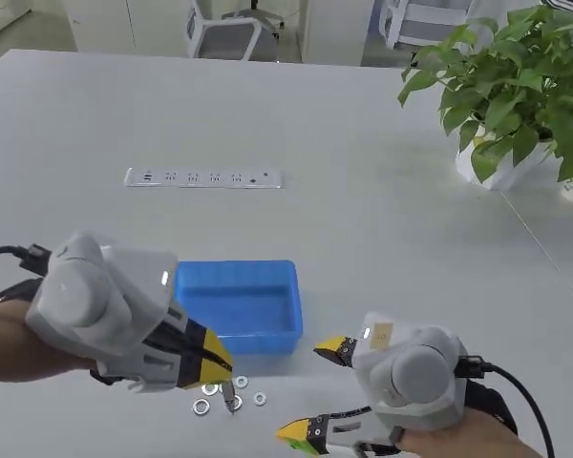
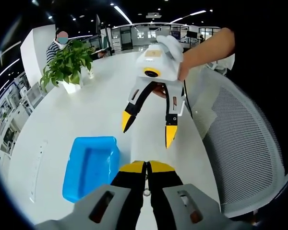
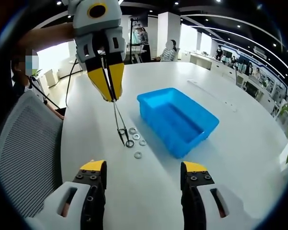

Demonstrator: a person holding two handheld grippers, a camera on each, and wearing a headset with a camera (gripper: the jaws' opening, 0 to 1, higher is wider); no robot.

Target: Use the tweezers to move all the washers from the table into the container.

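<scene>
Tweezers tips are down among the washers, with the container close behind.

The left gripper has its jaws clamped on the tweezers, whose long axis slopes from the jaws down to the bench. Their tips meet one ring of the washers; whether it is pinched I cannot tell. The blue container lies just past the cluster, away from the person. The right gripper hovers beside, farther off, its jaws apart and holding nothing.

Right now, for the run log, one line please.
left gripper: shut on tweezers | tips: at washers | right gripper: open | container: empty
</scene>
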